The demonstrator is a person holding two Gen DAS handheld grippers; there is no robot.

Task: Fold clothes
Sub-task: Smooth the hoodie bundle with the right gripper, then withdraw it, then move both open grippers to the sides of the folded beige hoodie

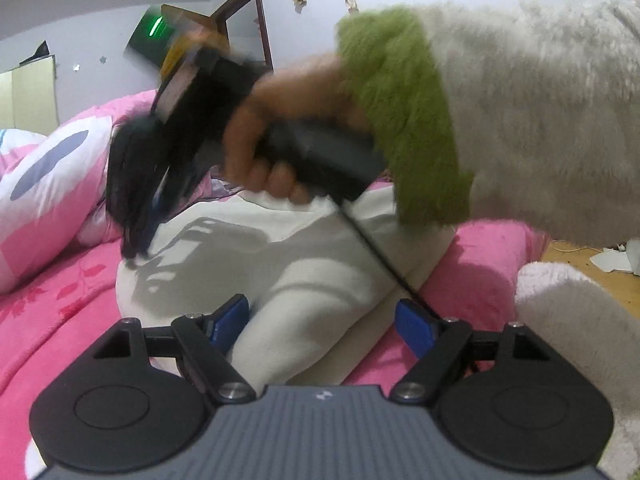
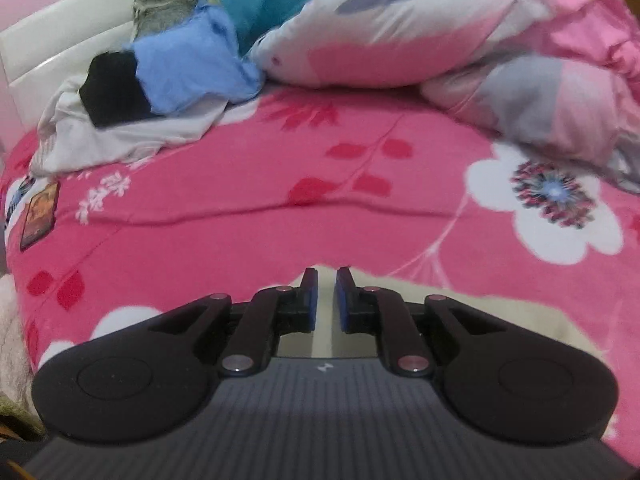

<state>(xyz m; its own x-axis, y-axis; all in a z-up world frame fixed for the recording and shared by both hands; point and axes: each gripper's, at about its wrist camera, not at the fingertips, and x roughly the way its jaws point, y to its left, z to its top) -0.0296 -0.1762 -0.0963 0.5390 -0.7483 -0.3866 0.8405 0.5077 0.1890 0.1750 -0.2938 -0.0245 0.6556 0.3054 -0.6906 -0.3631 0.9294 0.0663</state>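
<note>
Cream garment (image 1: pixel 304 264): soft matt cloth, fleecy nap. Bedspread (image 2: pixel 248 184): pink plush cloth, printed flowers, matt. Pillow (image 2: pixel 384 36): smoother woven cloth, slight sheen. Left gripper (image 1: pixel 322 320): matt black plastic arms, blue rubbery pads (image 1: pixel 230 320), shiny metal pivot screws, ribbed grey plastic body. Sleeve (image 1: pixel 532 112): shaggy white pile, green fuzzy cuff (image 1: pixel 404 120). Floor (image 1: pixel 592 264): wood-look.

I see a bed (image 2: pixel 248 184) under a pink flowered cover, pillows (image 2: pixel 384 32) at its head by a white headboard (image 2: pixel 60 36), pale walls (image 1: pixel 120 12), a wooden floor (image 1: pixel 580 258).
</note>
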